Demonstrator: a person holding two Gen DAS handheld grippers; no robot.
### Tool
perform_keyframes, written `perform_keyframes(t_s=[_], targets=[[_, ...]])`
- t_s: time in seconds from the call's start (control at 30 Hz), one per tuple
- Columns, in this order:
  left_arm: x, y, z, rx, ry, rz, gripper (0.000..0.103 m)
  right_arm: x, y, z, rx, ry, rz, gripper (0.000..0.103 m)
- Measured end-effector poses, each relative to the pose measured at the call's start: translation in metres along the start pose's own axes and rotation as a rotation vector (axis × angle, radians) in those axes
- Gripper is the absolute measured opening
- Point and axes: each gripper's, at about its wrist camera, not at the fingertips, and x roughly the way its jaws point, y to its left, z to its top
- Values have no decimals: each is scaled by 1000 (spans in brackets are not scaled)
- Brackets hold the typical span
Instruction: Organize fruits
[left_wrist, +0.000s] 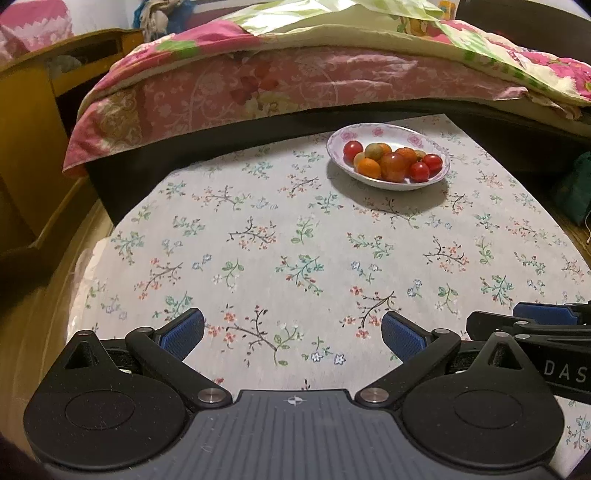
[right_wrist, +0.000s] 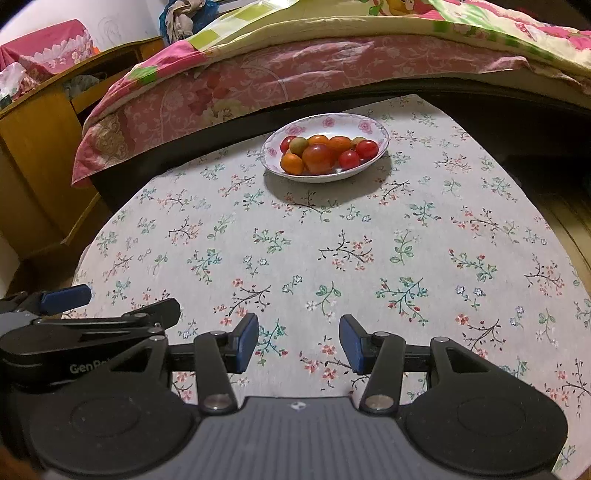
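A bed (left_wrist: 295, 85) with a pink floral cover runs along the far edge of the surface (left_wrist: 258, 258), and a wooden cabinet (left_wrist: 33, 147) stands off its far left corner. The surface wears a grey cloth printed with small sprigs.

The left hand-held gripper (left_wrist: 293, 334) hangs over the near edge with its blue pads set wide apart; nothing lies between them and they touch nothing. The right hand-held gripper (right_wrist: 299, 343) is just beside it, also over the near edge, its pads parted by a narrower gap and likewise empty.

A white bowl (right_wrist: 375, 123) with a pink flower rim sits near the far edge, close to the bed and well apart from both grippers. The fruits (right_wrist: 319, 157) are heaped inside it: red, orange and a few greenish ones. The cloth between grippers and bowl is bare.
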Motion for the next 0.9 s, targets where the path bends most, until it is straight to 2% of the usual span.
perform_keyframes(t_s=[0.4, 0.9], targets=[[2, 2, -8, -23, 50, 6, 103, 1, 4, -7, -7, 22, 4, 47], [1, 3, -11, -38, 66, 23, 103, 3, 5, -9, -11, 35, 13, 47]])
